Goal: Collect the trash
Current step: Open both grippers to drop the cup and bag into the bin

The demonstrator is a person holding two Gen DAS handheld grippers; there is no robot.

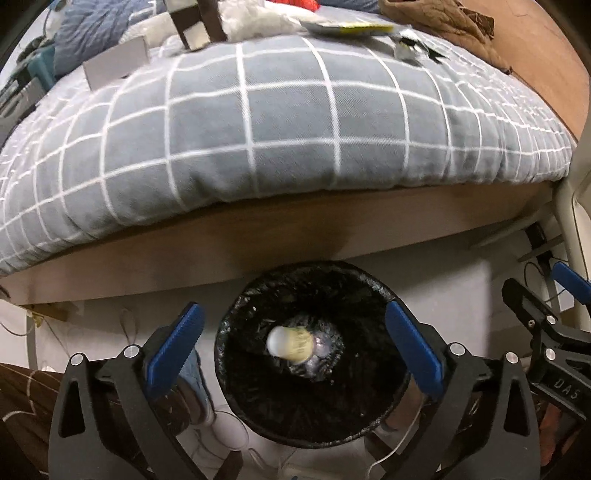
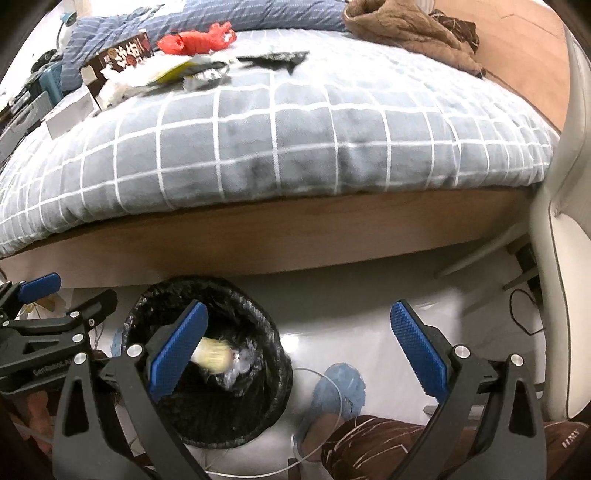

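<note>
A black-bagged trash bin (image 1: 258, 406) stands on the floor against the bed's side. Inside it lies a small bottle (image 1: 291, 345) with a white cap and yellow label, blurred. My left gripper (image 1: 293, 306) hangs open right above the bin with nothing between its fingers. My right gripper (image 2: 299, 306) is open and empty too, over the floor just right of the bin (image 2: 236, 417); its left finger overlaps the bottle (image 2: 214, 354). On the bed lie a red wrapper (image 2: 199, 40), a brown box (image 2: 122, 55), a black wrapper (image 2: 277, 59) and a yellow-silver packet (image 2: 192, 72).
The bed has a grey checked cover (image 2: 295, 147) over a wooden frame (image 2: 295, 236). A brown blanket (image 2: 406, 29) lies at its far right. A person's foot in a blue slipper (image 2: 340, 387) stands beside the bin. A white chair (image 2: 569, 295) is at the right, with cables on the floor.
</note>
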